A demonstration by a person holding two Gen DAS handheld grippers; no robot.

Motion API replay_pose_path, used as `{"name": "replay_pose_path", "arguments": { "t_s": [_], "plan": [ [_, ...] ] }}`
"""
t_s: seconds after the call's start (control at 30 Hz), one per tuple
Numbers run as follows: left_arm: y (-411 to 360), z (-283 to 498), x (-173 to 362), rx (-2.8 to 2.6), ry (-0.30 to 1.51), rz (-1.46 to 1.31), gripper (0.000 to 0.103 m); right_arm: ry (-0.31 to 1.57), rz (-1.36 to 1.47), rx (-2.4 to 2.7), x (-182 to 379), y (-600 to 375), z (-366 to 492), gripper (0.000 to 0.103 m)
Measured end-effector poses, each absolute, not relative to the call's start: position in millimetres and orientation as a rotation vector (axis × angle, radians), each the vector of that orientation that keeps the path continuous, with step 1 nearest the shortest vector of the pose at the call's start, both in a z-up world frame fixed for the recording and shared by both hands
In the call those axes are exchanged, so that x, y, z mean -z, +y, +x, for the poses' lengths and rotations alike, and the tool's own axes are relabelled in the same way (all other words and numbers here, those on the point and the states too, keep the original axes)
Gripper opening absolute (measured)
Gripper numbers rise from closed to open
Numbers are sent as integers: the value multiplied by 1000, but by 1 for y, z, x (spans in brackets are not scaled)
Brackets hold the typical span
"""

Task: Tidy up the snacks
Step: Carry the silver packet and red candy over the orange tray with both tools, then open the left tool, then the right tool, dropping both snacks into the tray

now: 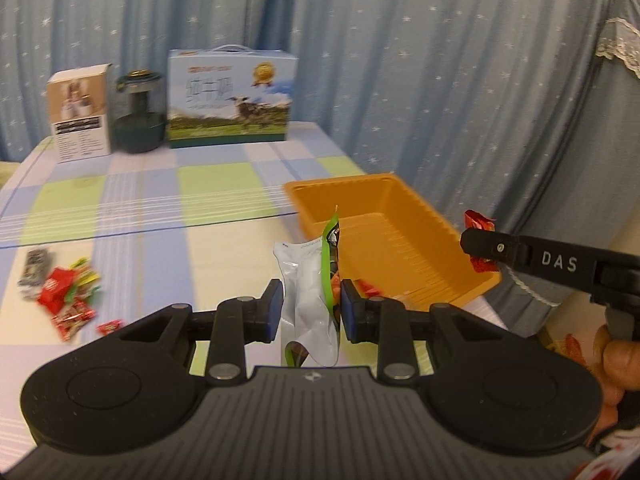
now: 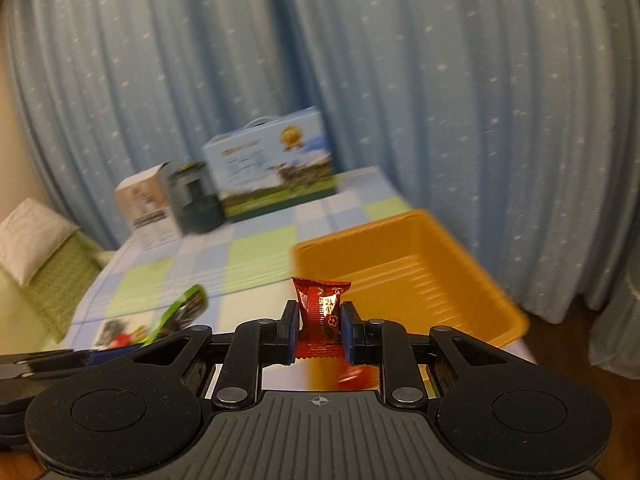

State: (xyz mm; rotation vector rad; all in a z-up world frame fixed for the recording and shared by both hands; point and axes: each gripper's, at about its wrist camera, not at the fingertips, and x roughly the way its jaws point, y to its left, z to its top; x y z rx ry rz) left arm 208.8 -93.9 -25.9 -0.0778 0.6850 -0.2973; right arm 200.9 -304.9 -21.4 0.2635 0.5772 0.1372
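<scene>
My left gripper (image 1: 310, 306) is shut on a white and green snack pouch (image 1: 310, 280), held upright above the table just short of the orange tray (image 1: 400, 216). My right gripper (image 2: 319, 326) is shut on a small red candy wrapper (image 2: 320, 312), near the tray (image 2: 420, 264). The left wrist view shows that right gripper (image 1: 482, 246) at the tray's right side with the red candy (image 1: 478, 220) in its tip. A pile of red, green and dark snack packets (image 1: 66, 292) lies on the checked tablecloth at the left. A red piece (image 1: 370, 286) lies in the tray's near corner.
At the table's far end stand a white carton (image 1: 80, 116), a dark green jar (image 1: 138, 114) and a blue milk box with a handle (image 1: 232, 100). Blue starred curtains hang behind. A cushion (image 2: 32, 240) lies left of the table. A person's hand (image 1: 616, 356) grips the right tool.
</scene>
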Motion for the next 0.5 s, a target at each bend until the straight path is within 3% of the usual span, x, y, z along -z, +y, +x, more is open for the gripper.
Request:
{"name": "replay_pose_path", "arguments": {
  "t_s": [0.5],
  "plan": [
    [-177, 256, 36, 411, 699, -34, 27, 639, 257, -78, 46, -369, 237, 22]
  ]
}}
